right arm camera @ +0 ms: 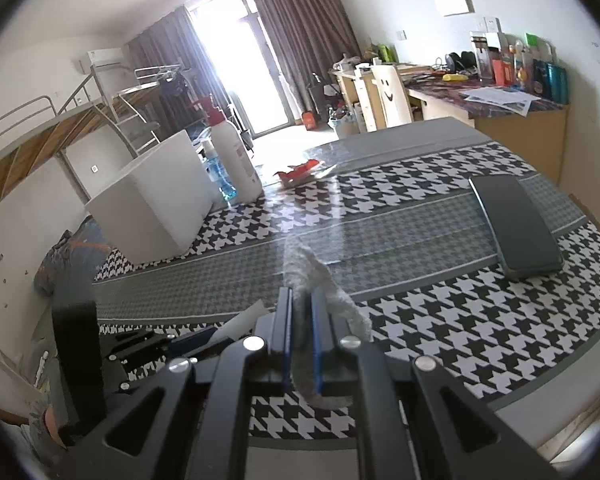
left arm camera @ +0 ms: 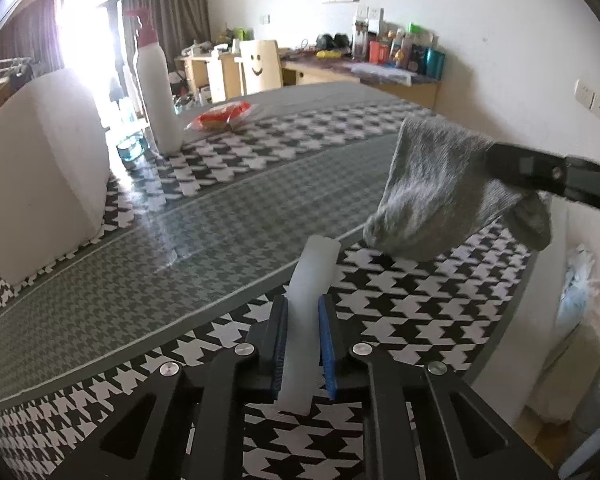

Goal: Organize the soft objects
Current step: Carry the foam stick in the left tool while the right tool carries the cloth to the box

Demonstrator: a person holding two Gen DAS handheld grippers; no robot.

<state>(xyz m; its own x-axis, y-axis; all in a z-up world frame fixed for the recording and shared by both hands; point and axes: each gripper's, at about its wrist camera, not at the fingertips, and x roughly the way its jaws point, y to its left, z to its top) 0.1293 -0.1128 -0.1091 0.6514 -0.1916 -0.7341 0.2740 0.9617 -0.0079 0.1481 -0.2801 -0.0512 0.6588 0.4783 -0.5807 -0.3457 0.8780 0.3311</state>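
Sock (left arm camera: 440,184) hangs at centre right, pinched by the right gripper (right arm camera: 300,336). The left gripper (left arm camera: 304,340) clamps a white strip (left arm camera: 312,280) at lower centre. Judged best: keep both grips firm and lift the sock clear before carrying it. The table (left arm camera: 180,248) is bare mid-frame; the box (left arm camera: 40,168) and bottle (left arm camera: 156,92) crowd the upper left.

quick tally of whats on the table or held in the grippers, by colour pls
white: 3 - box, pump bottle, strip clamped by the left gripper
grey: 1 - sock clamped by the right gripper
red: 1 - packet
blue: 1 - small bottle
black: 1 - flat case
total: 7
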